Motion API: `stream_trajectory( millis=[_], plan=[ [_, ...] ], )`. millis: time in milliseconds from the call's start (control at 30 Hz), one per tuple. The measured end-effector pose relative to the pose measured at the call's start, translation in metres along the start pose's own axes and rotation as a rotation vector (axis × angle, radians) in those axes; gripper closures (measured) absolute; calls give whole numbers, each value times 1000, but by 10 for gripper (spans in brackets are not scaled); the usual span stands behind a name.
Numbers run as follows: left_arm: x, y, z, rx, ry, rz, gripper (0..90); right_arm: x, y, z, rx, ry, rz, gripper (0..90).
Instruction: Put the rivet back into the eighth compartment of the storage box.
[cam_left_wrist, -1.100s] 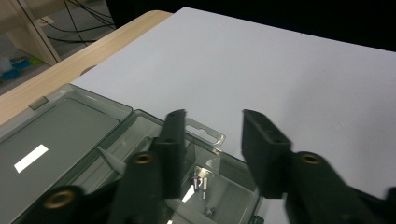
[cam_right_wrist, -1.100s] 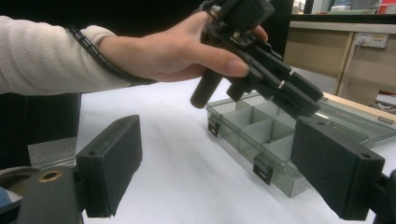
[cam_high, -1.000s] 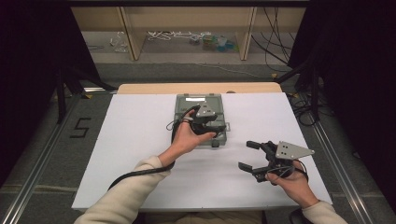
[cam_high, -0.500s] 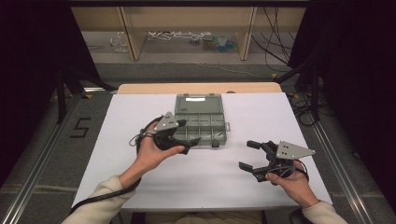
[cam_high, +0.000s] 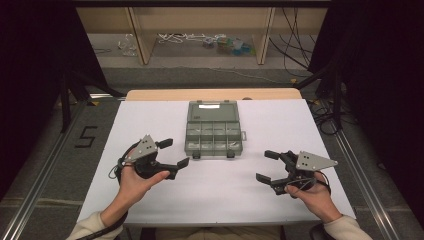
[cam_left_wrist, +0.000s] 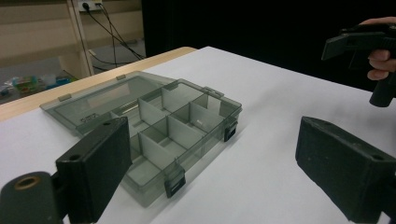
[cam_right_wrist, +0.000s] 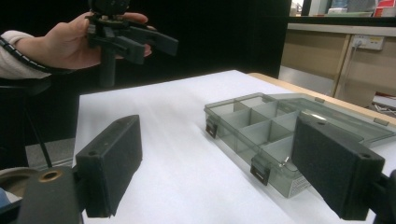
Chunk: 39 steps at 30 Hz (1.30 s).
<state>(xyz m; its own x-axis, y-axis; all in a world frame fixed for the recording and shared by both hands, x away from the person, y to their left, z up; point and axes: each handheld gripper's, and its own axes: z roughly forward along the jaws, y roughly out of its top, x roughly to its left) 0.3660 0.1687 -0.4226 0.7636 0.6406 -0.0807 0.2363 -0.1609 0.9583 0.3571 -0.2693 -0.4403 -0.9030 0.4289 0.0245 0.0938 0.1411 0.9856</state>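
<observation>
While both tools hang over the near half of the table, nothing sits between either pair of jaws.

Left gripper: the black two-jaw left gripper (cam_high: 176, 153), with a grey three-cornered plate on top, is held in the person's left hand (cam_high: 134, 181) above the near left part of the table; its jaws have just been opening and now stand wide, with nothing between them.

Right gripper: the black two-jaw right gripper (cam_high: 267, 166) is held in the right hand (cam_high: 312, 196) above the near right part of the table, jaws spread wide and bare, pointing toward the middle.

Table: a white rectangular tabletop (cam_high: 150, 120) with a pale wooden strip along its far edge.

Box: a smoky-grey transparent plastic compartment box (cam_high: 212, 138) lies on the table's middle, beyond and between the two grippers, well apart from both; its lid (cam_high: 212, 111) lies folded back flat on the far side, black latches on the near wall.

Compartments: thin dividers split the tray into small cells; a small pale item in one of them is too small to tell.
</observation>
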Motion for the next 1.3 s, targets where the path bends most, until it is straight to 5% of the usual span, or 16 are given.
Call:
stream_trajectory(
  millis=[467,733,767,933,1000,1300],
  plan=[
    [4,-17,-27,0,41,11,99,0,0,-1,-4,-4,9,175],
    [8,-23,-33,-17,15,12,96,1,0,-2,12,-10,27,176],
    [9,-23,-34,-19,11,14,96,0,0,-1,-11,-11,-1,176],
    [13,-24,-37,-82,-24,-12,96,0,0,-2,-6,-12,0,175],
    [14,-24,-35,-76,-31,17,98,1,0,-2,11,-7,24,176],
    [13,-25,-31,-43,-39,19,100,-2,-1,-1,-11,-7,3,176]
  ],
)
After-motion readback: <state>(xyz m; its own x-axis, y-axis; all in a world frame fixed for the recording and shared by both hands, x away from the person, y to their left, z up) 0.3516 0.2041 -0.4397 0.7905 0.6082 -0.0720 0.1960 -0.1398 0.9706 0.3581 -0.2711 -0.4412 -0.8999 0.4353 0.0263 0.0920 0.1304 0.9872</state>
